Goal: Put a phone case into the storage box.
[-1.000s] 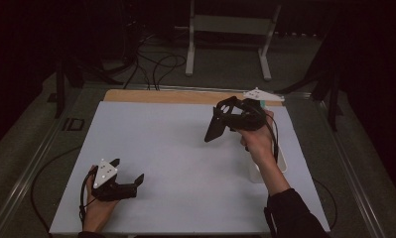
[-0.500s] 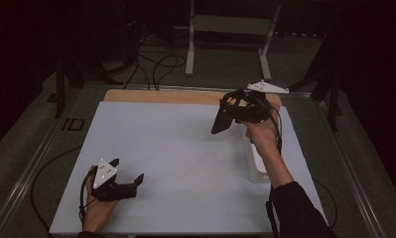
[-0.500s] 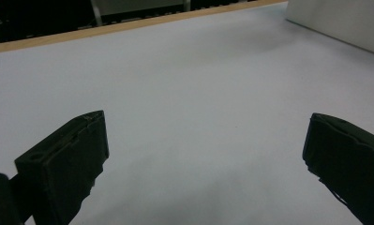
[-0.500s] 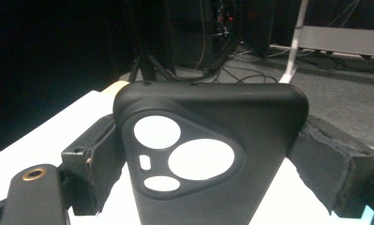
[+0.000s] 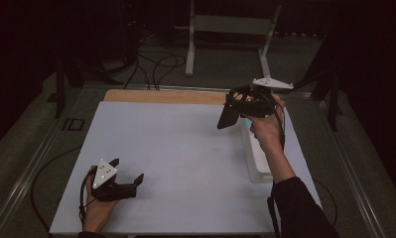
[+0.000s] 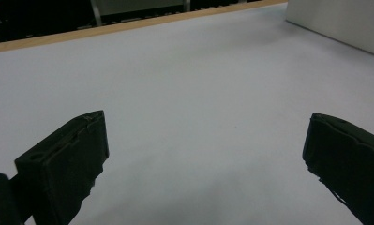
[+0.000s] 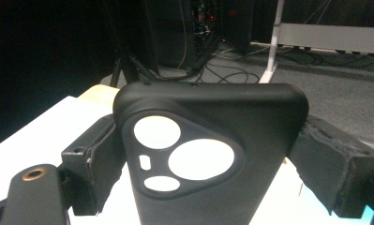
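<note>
Currently a black phone case (image 7: 208, 159) is being pinched between the jaws of the right gripper (image 5: 235, 106) and carried above the upper right of the desk (image 5: 185, 148), seen in the high view. Its grip is best being kept firm and level while the case is being lowered, since the white tray (image 5: 257, 158) is lying just below the hand. Ample bare room is being offered toward the frame's centre. The left gripper (image 5: 128, 181) is being rested, jaws spread, at lower left.
</note>
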The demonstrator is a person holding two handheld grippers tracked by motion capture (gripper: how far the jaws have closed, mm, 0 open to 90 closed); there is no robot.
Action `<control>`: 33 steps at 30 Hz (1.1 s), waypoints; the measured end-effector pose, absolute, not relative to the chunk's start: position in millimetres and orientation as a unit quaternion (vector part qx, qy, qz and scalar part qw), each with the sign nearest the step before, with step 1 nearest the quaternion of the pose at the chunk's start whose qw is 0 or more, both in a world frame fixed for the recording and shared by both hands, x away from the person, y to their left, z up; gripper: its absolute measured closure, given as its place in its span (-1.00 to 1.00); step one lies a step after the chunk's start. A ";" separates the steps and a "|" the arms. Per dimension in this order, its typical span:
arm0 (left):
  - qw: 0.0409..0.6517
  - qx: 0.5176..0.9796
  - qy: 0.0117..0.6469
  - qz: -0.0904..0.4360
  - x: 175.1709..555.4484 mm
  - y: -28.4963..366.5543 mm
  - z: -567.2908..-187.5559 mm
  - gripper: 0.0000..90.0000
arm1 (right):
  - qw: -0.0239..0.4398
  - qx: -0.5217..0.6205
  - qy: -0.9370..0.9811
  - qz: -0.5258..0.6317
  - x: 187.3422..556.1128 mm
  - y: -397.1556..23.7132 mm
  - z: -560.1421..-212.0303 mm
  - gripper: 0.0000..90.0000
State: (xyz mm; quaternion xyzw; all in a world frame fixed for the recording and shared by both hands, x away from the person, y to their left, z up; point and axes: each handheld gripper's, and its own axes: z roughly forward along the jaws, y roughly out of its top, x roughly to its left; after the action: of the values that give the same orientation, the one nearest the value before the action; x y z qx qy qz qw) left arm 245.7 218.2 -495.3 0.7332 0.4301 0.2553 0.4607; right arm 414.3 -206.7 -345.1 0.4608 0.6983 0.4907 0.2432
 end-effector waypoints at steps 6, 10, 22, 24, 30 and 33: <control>0.461 0.733 0.430 0.255 245.6 218.1 -495.3 -0.98 | 0.252 0.473 0.691 0.485 418.0 -214.6 -343.9 -0.68; 0.461 0.733 0.431 0.255 245.6 218.1 -495.3 -0.97 | 0.255 0.476 0.689 0.483 419.6 -218.4 -343.4 -0.67; 0.459 0.734 0.430 0.256 245.6 217.4 -495.7 -0.98 | 0.273 0.493 0.675 0.476 423.3 -234.1 -337.8 -0.68; 0.459 0.734 0.430 0.256 245.5 217.2 -495.6 -0.97 | 0.276 0.495 0.673 0.474 424.0 -236.4 -337.2 -0.68; 0.460 0.734 0.430 0.256 245.4 217.1 -495.6 -0.98 | 0.284 0.502 0.668 0.471 425.1 -243.1 -334.7 -0.68; 0.460 0.733 0.430 0.256 245.3 217.0 -495.5 -0.97 | 0.286 0.507 0.665 0.468 425.6 -246.3 -334.4 -0.68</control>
State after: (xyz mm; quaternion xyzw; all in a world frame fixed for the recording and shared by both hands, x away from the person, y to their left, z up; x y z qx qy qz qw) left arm 245.3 217.0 -495.5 0.7335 0.4300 0.2560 0.4600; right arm 425.6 -246.3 -334.4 0.5068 0.6651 0.4676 0.2865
